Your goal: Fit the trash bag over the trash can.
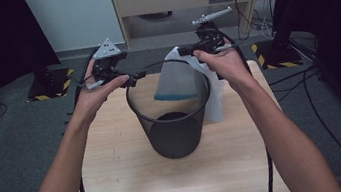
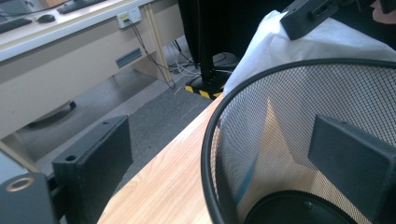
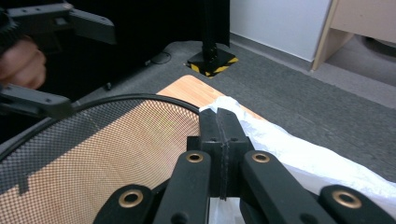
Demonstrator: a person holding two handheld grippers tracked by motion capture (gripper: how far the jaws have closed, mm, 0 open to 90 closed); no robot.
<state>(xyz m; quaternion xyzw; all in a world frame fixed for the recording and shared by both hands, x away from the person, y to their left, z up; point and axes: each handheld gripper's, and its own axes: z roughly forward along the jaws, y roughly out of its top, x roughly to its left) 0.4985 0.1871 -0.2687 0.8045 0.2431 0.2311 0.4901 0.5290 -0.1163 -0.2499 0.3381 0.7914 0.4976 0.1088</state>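
- A black wire-mesh wastebasket (image 1: 172,126) is seen standing upright at the middle of the wooden table (image 1: 120,184).
- A white plastic bin liner (image 1: 212,102) is draped over the basket's far-right rim, at about 1 to 2 o'clock from the basket's centre in the high view; part hangs inside as a pale panel with a blue band, part trails down the outside to the table.
- The right gripper (image 1: 187,50) is held at the basket's 1 o'clock rim; in the right gripper view its jaws are pressed together on the liner's upper edge (image 3: 261,140).
- The left gripper (image 1: 132,80) is held at the 10 o'clock rim with its jaws apart; in the left gripper view one jaw stands outside the mesh wall and the other inside, so the rim (image 2: 210,140) lies between them, not yet pinched.
- The liner lies across the basket mouth from the left gripper, toward 2 o'clock, its long axis hanging roughly vertical.
- The right hand is judged far nearer to the liner; for the mouth to be spread over the rim, the free edge would have to be reached across the opening by the left gripper.
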